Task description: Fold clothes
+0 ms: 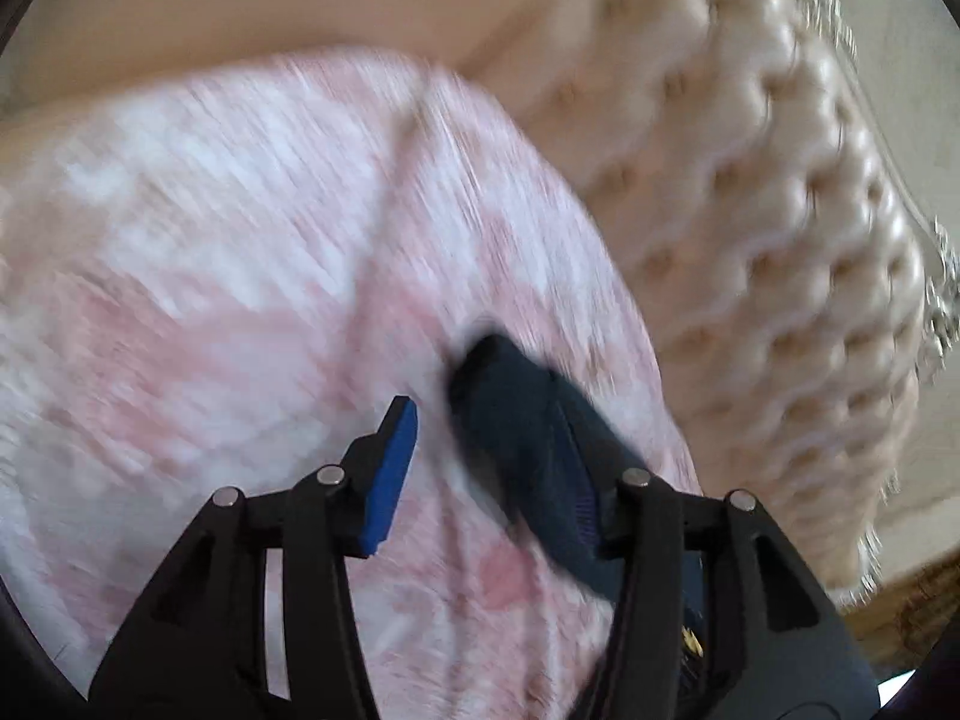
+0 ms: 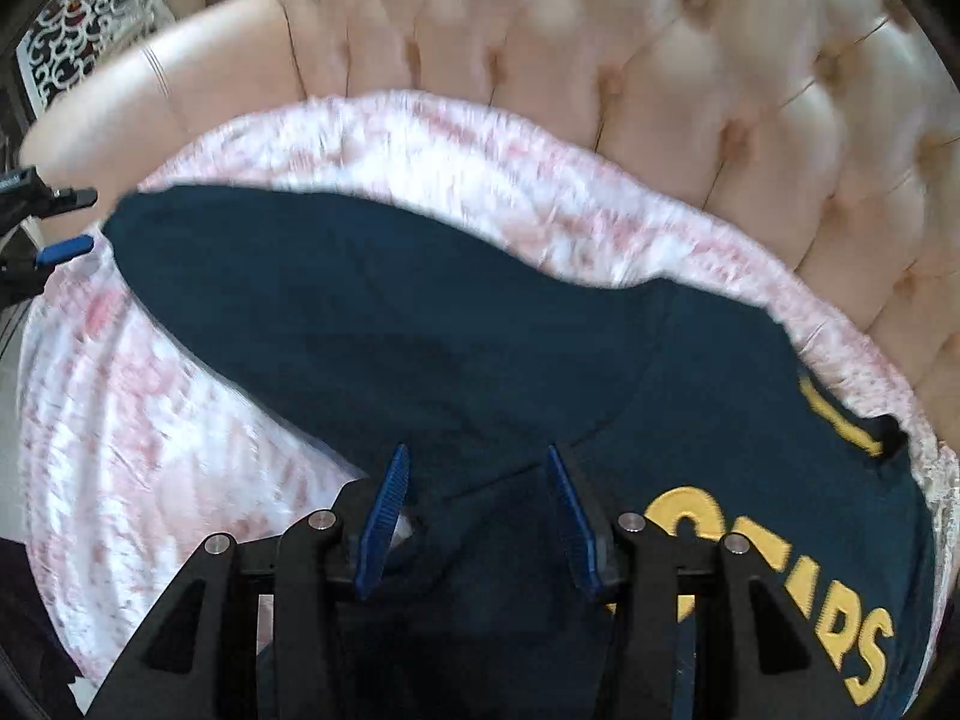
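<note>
I judge the fold barely begun: the navy shirt (image 2: 456, 324) lies spread across the pink-and-white cover (image 2: 150, 360), centre frame. My right gripper (image 2: 477, 516) is agape over it. My left gripper (image 1: 474, 420) looks parted, cloth draping one finger.

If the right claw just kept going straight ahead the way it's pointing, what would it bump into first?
Most likely the navy shirt, which lies right between and ahead of the right claw. Beyond that come the pink-and-white blanket and the tufted sofa back.
</note>
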Demonstrator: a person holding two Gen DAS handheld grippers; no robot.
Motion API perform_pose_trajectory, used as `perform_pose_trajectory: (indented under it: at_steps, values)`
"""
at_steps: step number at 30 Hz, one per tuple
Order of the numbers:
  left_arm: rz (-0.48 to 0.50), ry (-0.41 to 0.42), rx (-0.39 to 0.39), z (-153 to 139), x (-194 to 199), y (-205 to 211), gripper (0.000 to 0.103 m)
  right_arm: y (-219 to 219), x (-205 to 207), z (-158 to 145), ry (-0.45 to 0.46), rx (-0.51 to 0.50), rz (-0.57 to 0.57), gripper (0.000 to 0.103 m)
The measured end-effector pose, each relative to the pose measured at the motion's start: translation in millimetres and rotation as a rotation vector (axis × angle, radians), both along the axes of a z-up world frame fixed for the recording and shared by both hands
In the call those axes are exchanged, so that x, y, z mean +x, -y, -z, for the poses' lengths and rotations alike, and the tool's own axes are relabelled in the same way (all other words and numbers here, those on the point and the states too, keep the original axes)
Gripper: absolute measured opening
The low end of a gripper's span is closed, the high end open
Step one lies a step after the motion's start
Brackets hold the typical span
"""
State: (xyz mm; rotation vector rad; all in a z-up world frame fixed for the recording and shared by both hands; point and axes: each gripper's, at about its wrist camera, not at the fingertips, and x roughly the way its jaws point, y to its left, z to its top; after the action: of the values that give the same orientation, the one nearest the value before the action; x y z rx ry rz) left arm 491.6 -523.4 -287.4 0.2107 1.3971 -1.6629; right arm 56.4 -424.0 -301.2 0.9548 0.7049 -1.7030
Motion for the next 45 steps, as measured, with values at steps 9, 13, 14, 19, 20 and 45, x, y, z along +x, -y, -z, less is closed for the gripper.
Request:
perform_pose_trajectory:
  at_steps: [9,13,14,19,20,45]
  values:
    - [0.277,-0.034,0.041,23,-108,39,0.022,16,27,24,0.068,0.023,-0.079,0.058]
    - [0.177,0.024,0.09,38,-97,47,0.007,14,25,27,0.095,0.018,-0.06,0.061]
    - [0.15,0.023,0.084,37,-92,48,0.007,15,24,27,0.094,0.015,-0.058,0.062]
    - [0.21,-0.026,0.024,28,-100,43,0.009,-2,22,5,0.1,-0.054,-0.026,0.062]
    - [0.237,-0.001,0.037,32,-108,42,0.009,-9,21,-4,0.102,-0.085,-0.015,0.062]
    - [0.654,-0.059,-0.098,12,-296,-3,0.01,-218,-205,-7,0.055,-0.107,0.613,0.064]
